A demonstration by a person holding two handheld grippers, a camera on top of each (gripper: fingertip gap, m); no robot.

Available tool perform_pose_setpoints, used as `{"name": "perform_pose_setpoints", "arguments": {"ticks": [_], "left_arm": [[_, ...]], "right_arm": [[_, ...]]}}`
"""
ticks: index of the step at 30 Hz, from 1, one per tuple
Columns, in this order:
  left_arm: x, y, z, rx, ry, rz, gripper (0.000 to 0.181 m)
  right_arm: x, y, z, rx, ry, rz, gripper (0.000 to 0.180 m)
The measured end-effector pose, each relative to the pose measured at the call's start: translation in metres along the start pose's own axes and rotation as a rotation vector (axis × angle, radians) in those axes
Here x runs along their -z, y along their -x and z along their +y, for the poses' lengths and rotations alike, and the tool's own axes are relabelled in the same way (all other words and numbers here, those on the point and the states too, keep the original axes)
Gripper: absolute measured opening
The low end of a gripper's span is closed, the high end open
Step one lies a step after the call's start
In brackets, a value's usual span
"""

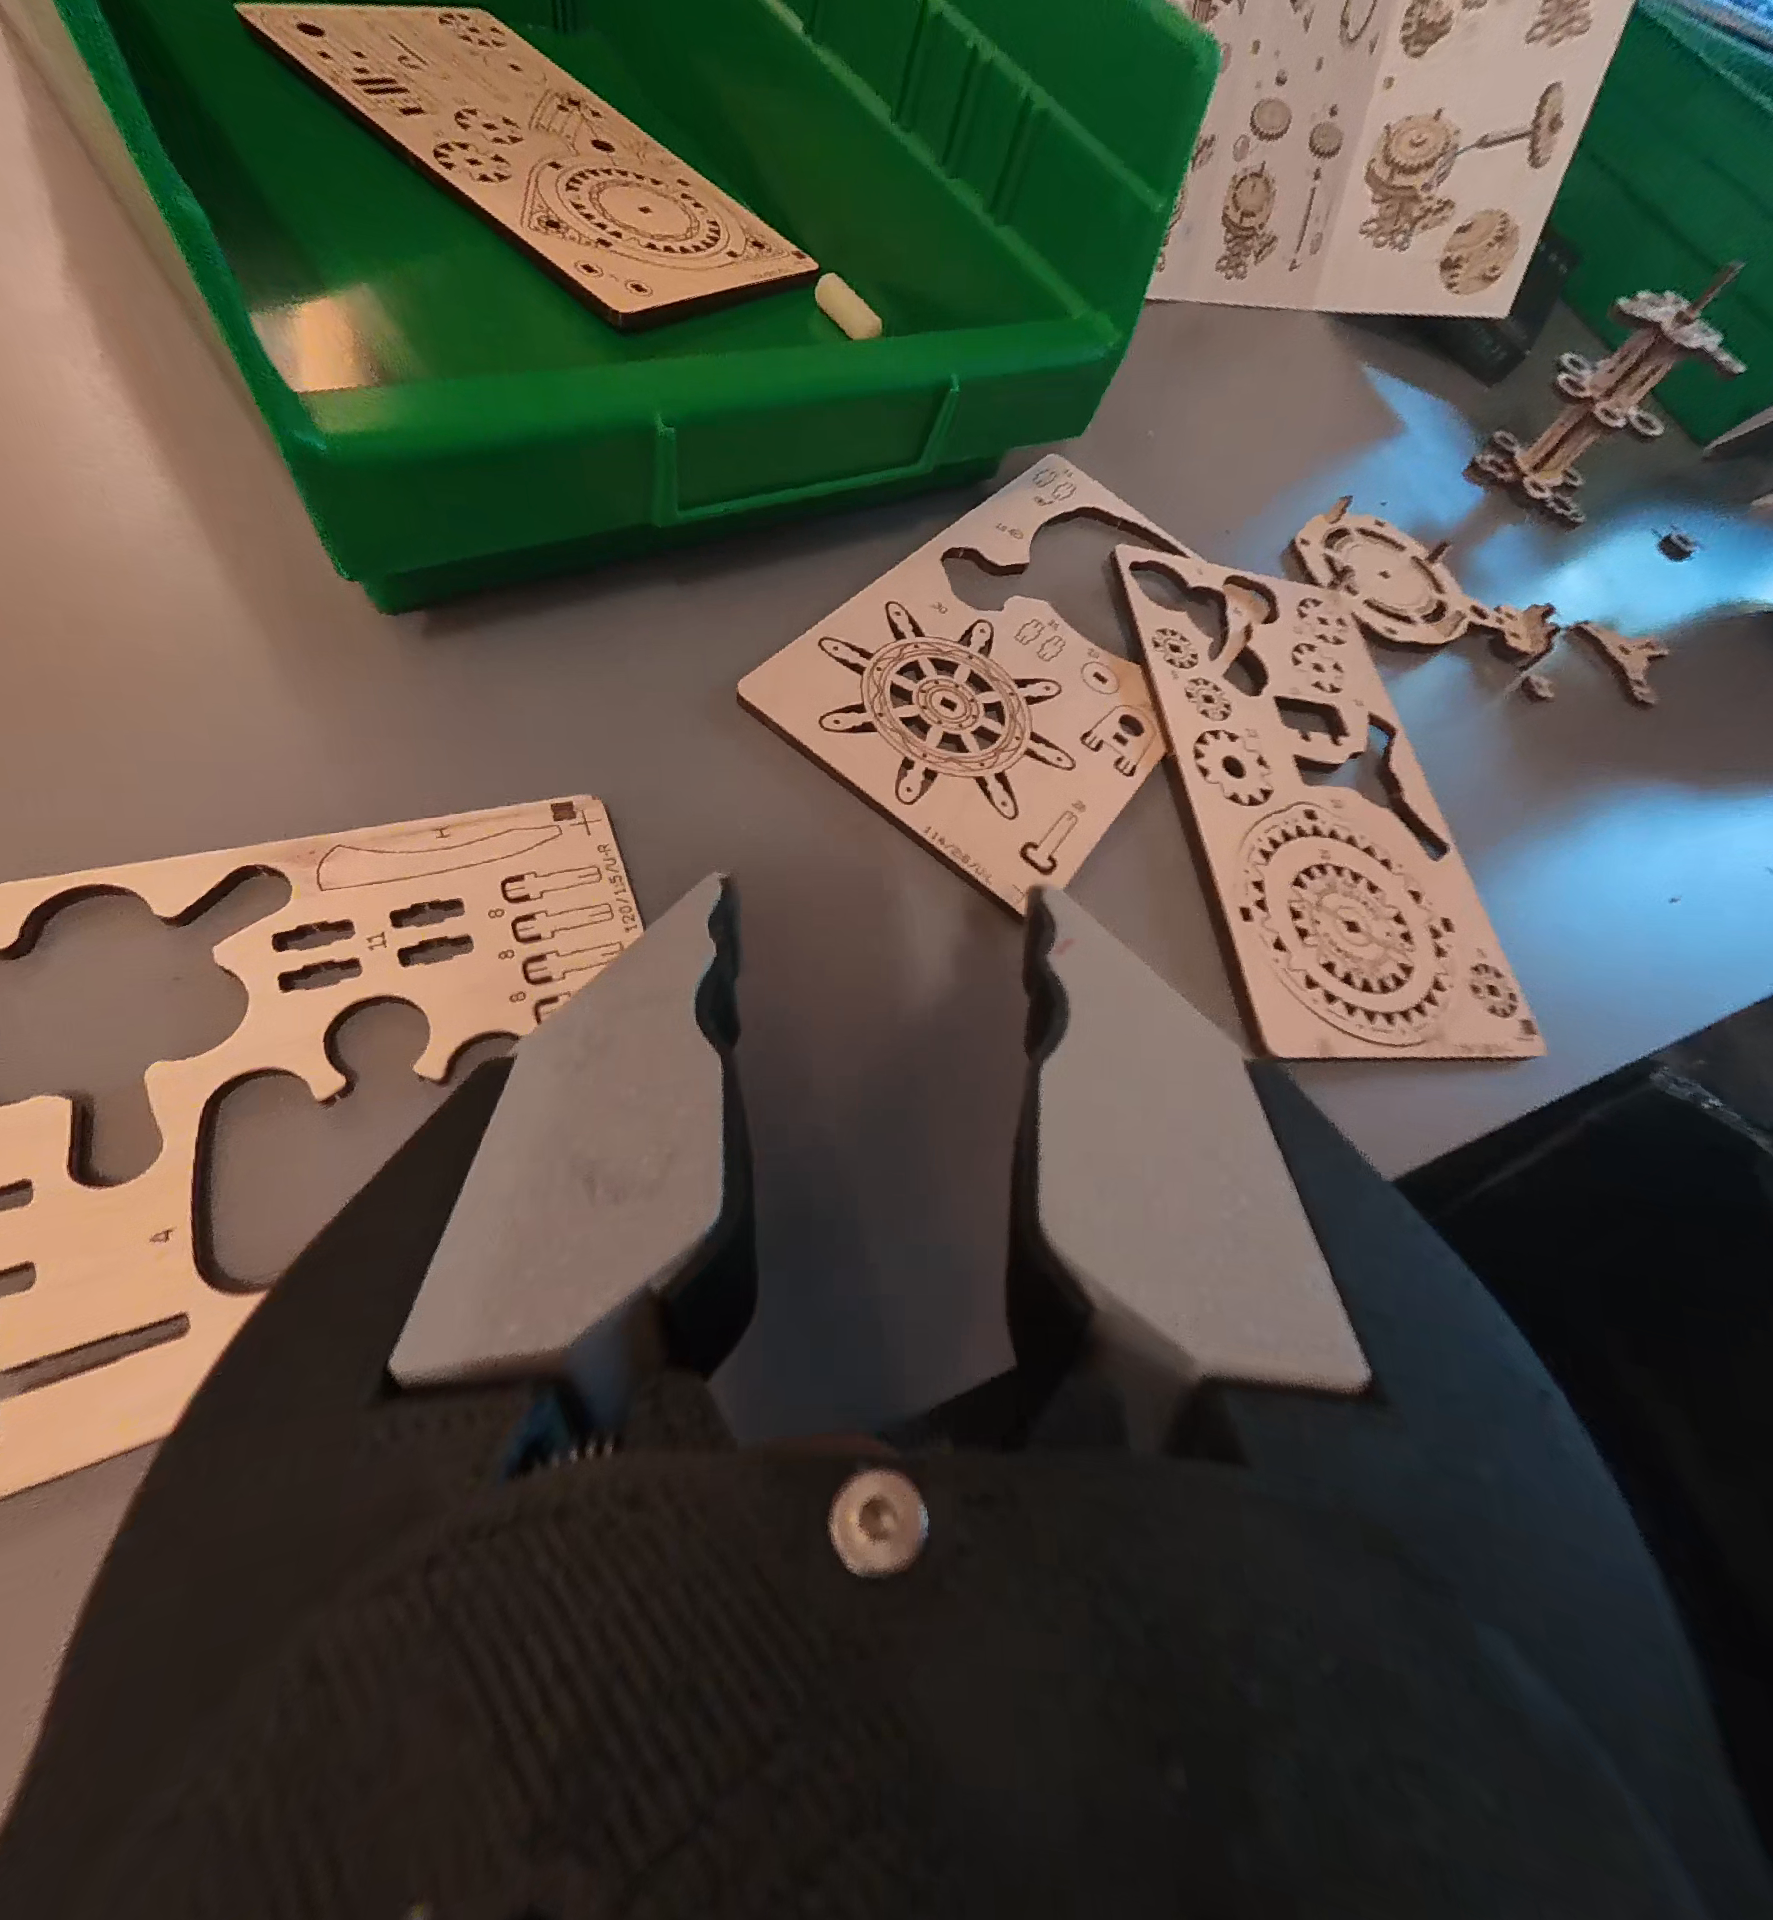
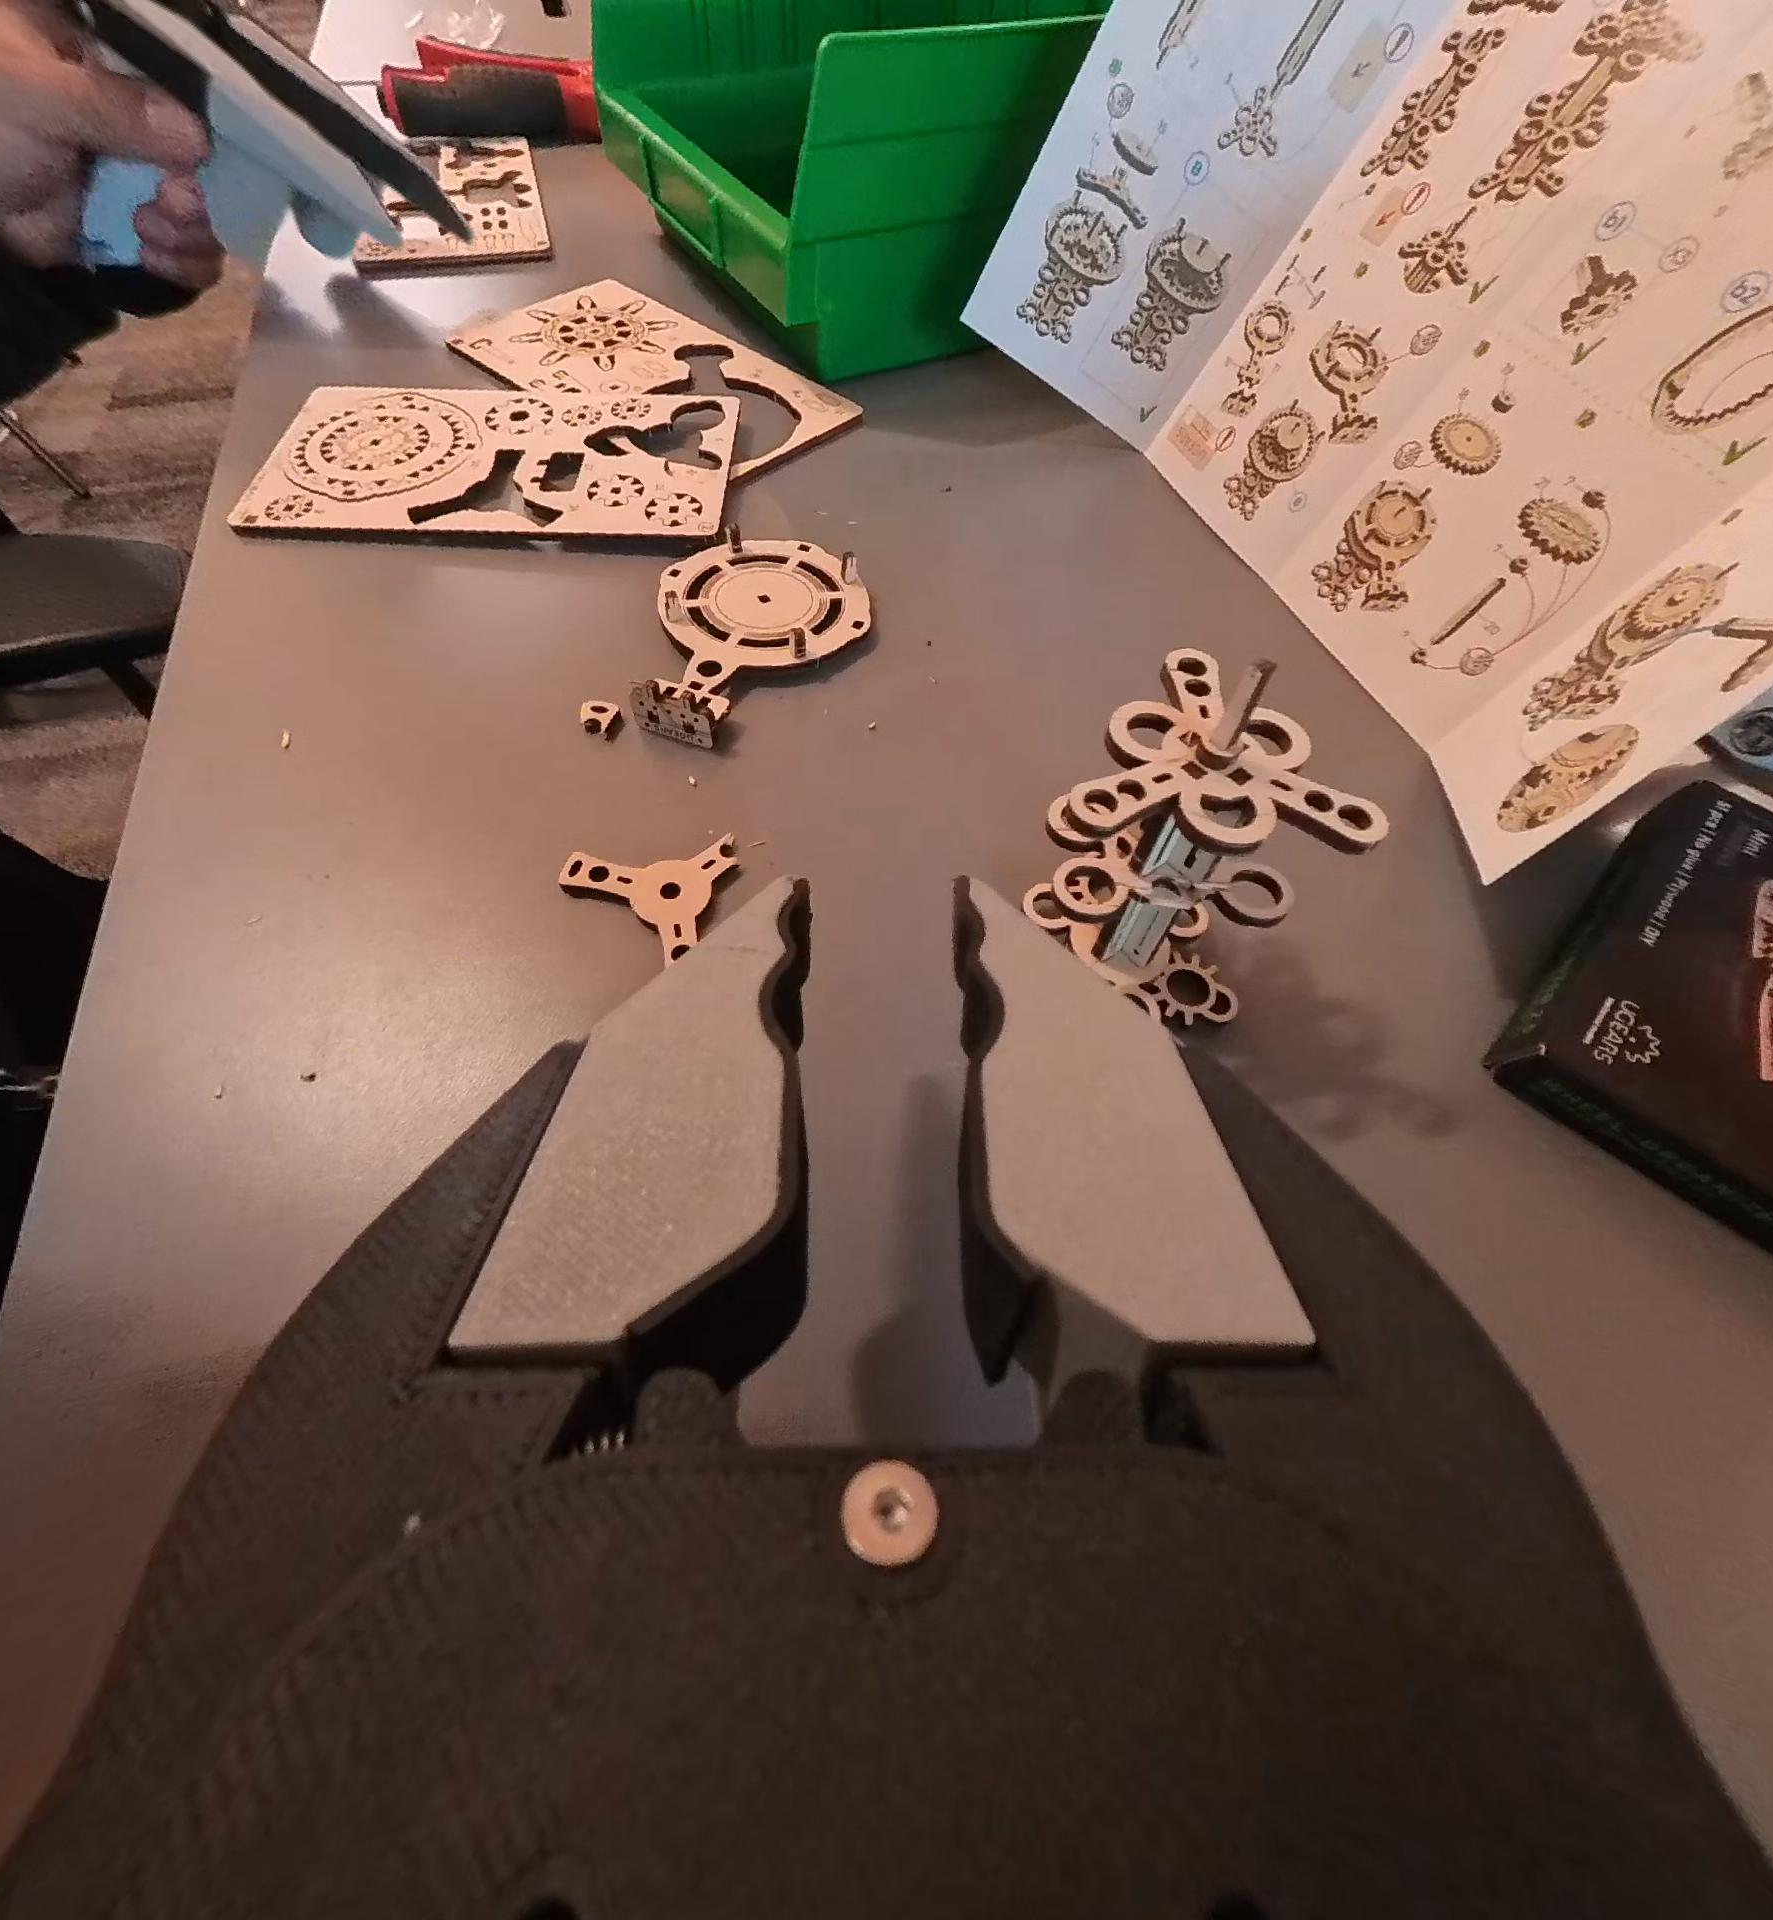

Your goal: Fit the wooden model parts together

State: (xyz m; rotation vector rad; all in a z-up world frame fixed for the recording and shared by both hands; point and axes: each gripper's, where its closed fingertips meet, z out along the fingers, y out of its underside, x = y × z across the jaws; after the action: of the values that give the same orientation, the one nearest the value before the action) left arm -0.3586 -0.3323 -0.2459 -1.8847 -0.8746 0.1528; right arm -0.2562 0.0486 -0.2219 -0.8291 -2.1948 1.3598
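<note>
My left gripper (image 1: 882, 914) is open and empty above the grey table, between a punched-out wooden sheet (image 1: 238, 1039) on its left and two laser-cut sheets, one with a ship's wheel pattern (image 1: 955, 707) and one with gears (image 1: 1349, 831). My right gripper (image 2: 882, 914) is open and empty above the table. A three-armed wooden piece (image 2: 664, 888) lies just left of its tips. A partly built wooden stack (image 2: 1183, 831) stands upright just right of them. A ring-shaped wooden assembly (image 2: 762, 613) lies farther ahead. The left gripper also shows in the right wrist view (image 2: 321, 177), held by a hand.
A green bin (image 1: 674, 416) holds another wooden sheet (image 1: 549, 166) and a small white cylinder (image 1: 849, 307). An unfolded instruction sheet (image 2: 1433, 364) stands at the right. A dark box (image 2: 1713, 1039) lies at the right edge. The table's left edge (image 2: 134, 779) drops to dark chairs. About 40 cm separates my left fingertips from my right. The three-armed wooden piece (image 2: 664, 888) is closer to my right gripper, around 6 cm from its tips; the left tips are 35 cm off. It turns up in the left wrist view (image 1: 1626, 651) as well.
</note>
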Motion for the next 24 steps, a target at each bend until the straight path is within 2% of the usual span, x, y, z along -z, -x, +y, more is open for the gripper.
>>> {"name": "perform_pose_setpoints", "arguments": {"ticks": [17,21,24], "left_arm": [[-0.009,-0.007,-0.012,-0.130,-0.091,0.022,0.045],[-0.010,-0.007,-0.013,-0.098,-0.073,0.016,0.043],[-0.006,-0.018,-0.026,-0.122,-0.091,0.039,0.043]], "right_arm": [[0.003,-0.007,-0.005,-0.032,-0.038,0.013,0.024],[0.004,-0.008,-0.005,-0.039,-0.042,0.014,0.024],[0.003,-0.008,-0.005,-0.039,-0.041,0.016,0.024]]}}
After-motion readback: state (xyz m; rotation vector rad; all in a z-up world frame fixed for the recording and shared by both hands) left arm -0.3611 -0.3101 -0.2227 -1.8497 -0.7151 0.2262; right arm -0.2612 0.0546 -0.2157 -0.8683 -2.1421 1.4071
